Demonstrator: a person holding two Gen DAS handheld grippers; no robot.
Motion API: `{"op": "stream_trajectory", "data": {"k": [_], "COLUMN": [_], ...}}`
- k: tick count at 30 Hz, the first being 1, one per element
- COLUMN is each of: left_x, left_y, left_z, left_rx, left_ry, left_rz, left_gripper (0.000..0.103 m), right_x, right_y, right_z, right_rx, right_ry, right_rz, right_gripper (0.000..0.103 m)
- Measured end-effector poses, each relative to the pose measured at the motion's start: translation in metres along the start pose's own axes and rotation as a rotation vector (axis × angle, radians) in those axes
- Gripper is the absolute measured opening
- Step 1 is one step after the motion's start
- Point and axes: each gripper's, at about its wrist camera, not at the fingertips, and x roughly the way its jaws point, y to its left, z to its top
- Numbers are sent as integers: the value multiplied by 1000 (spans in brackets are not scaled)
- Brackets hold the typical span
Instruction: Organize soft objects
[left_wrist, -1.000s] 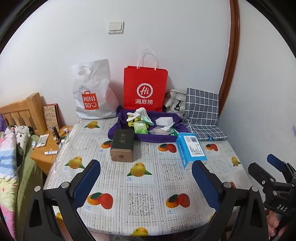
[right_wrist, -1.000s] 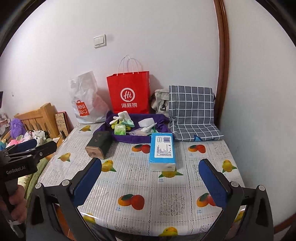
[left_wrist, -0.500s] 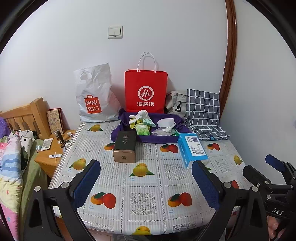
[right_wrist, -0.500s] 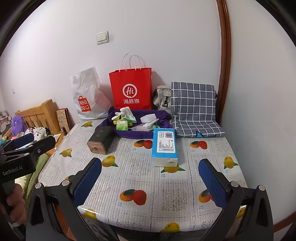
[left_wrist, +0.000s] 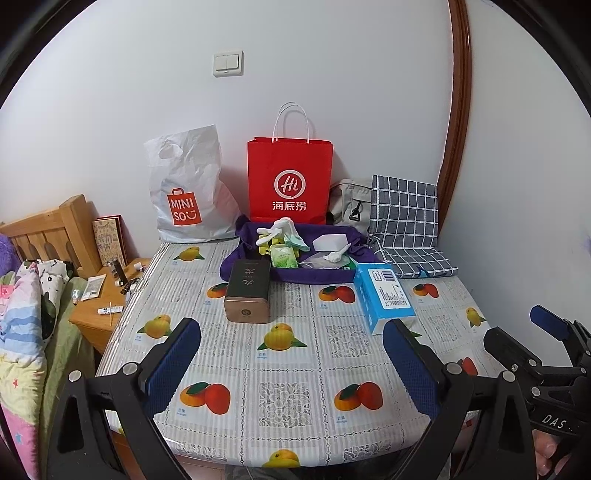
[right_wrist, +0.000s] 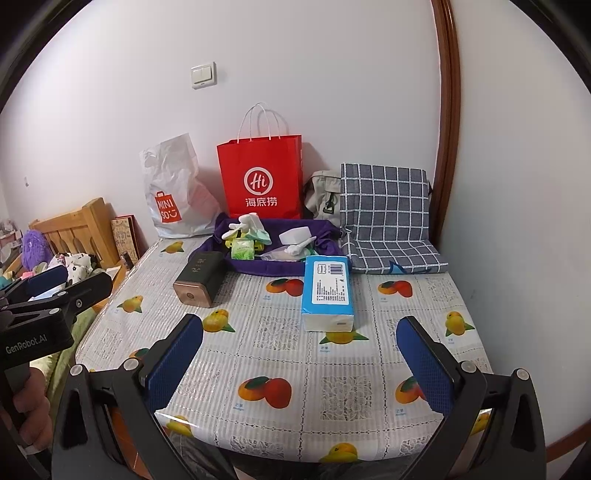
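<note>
A purple cloth tray (left_wrist: 317, 275) (right_wrist: 258, 267) lies at the back of the fruit-print table (left_wrist: 288, 369) (right_wrist: 295, 369). It holds white soft toys (left_wrist: 280, 230) (right_wrist: 247, 225), a green packet (left_wrist: 282, 256) (right_wrist: 242, 249) and a white sponge (left_wrist: 328, 242) (right_wrist: 295, 234). A blue tissue pack (left_wrist: 382, 297) (right_wrist: 327, 291) and a dark box (left_wrist: 247, 290) (right_wrist: 199, 277) lie in front of it. My left gripper (left_wrist: 291, 354) (right_wrist: 55, 284) and right gripper (right_wrist: 299, 354) (left_wrist: 543, 332) are open, empty, above the table's near edge.
A red paper bag (left_wrist: 290, 184), a white MINISO plastic bag (left_wrist: 188, 195), a grey pouch (left_wrist: 349, 205) and a checked cushion (left_wrist: 404, 221) stand along the back wall. A wooden bedside stand (left_wrist: 99, 306) with small items and a bed (left_wrist: 22, 314) are to the left.
Both grippers have pulled back and risen a little, so the table looks farther away. Nothing on the table has moved.
</note>
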Motion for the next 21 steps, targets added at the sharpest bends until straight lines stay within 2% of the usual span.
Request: {"op": "stream_trajectory", "data": {"k": [21], "left_x": [0], "left_y": [2], "left_z": [-4], "left_rx": [-4], "left_ry": [1], "left_rz": [-2], "left_gripper": [100], "right_x": [1], "right_y": [3], "right_z": [0], "right_rx": [-13], "right_ry": [2], "right_rz": [11], "right_gripper": [103]}}
